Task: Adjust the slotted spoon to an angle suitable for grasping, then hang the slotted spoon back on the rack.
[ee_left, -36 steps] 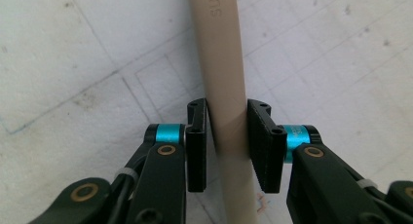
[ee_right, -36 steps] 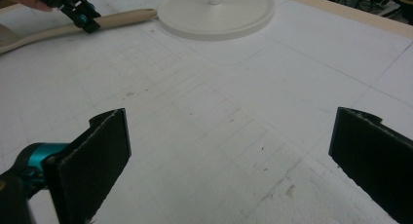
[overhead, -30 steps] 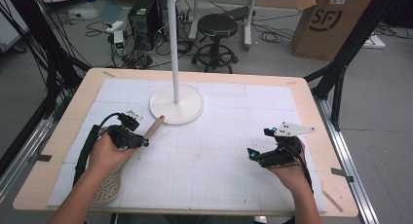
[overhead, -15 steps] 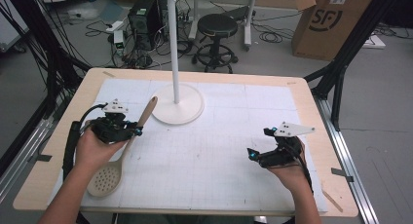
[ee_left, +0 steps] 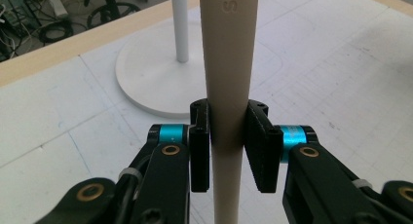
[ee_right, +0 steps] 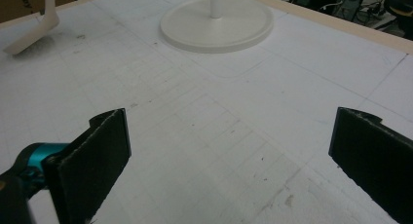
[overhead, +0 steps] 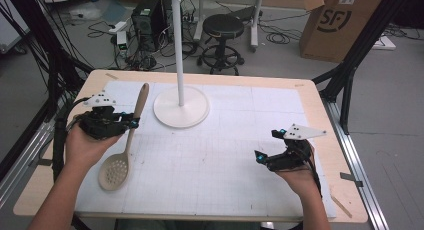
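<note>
One slotted spoon (overhead: 125,142), beige, rigid, judged light; handle smooth, may slip. Left gripper (overhead: 131,123) clenched on mid-handle, bowl low over the table's (overhead: 240,80) left side. Right gripper (overhead: 265,146) released, idle

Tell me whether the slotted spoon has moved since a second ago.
Yes. The slotted spoon, clamped in the left gripper, has shifted left, away from the white stand base; its handle tip no longer reaches the base and its bowl lies farther up the mat.
</note>
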The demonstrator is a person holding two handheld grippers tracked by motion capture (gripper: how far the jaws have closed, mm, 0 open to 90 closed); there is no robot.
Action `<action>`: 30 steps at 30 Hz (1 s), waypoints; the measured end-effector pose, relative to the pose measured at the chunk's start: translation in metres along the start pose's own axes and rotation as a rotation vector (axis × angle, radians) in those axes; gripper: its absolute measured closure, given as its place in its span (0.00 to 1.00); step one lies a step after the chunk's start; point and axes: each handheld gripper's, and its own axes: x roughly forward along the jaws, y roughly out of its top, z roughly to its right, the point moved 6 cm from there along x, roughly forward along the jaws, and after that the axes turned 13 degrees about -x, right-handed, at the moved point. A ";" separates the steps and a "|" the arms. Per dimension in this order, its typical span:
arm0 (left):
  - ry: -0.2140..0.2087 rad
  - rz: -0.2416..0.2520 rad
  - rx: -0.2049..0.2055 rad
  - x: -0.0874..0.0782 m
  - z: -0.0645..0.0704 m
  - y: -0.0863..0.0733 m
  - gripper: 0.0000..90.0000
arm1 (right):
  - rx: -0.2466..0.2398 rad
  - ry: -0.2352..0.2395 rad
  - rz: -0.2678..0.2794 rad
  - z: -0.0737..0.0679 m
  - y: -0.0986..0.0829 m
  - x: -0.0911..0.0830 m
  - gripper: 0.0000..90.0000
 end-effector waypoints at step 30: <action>-0.131 0.145 0.035 -0.019 -0.003 0.043 0.82 | -0.005 0.010 -0.004 -0.002 0.000 0.004 0.00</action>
